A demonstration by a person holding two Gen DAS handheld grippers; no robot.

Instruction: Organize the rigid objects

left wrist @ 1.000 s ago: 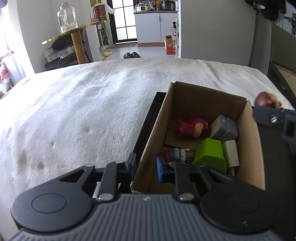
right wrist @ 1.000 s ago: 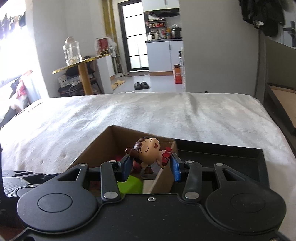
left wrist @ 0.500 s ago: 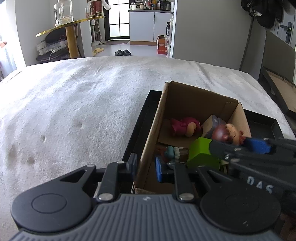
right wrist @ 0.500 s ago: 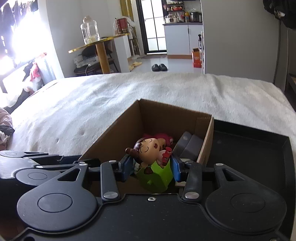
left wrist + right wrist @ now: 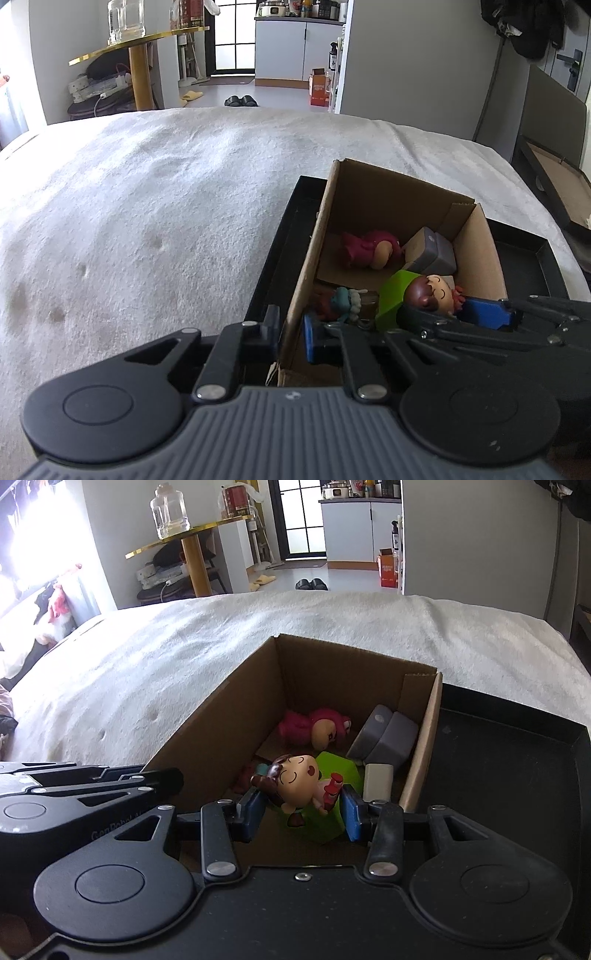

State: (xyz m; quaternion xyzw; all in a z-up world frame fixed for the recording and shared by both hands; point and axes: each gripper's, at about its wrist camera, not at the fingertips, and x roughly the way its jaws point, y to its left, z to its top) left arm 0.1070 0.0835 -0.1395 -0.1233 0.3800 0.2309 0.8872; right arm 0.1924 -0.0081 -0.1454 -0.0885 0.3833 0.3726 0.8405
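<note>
A cardboard box stands in a black tray on the bed. My left gripper is shut on the box's near left wall. My right gripper is inside the box, shut on a brown-haired doll figurine, held over a green block. In the box also lie a pink doll, a grey block, a cream block and a teal-and-red figurine.
The white blanket covers the bed to the left and beyond. The tray floor lies right of the box. A gold side table with a glass jar stands past the bed.
My right gripper has carried the brown-haired doll forward and down from above the box rim into the box, over the green block. My left gripper stays on the box wall.
</note>
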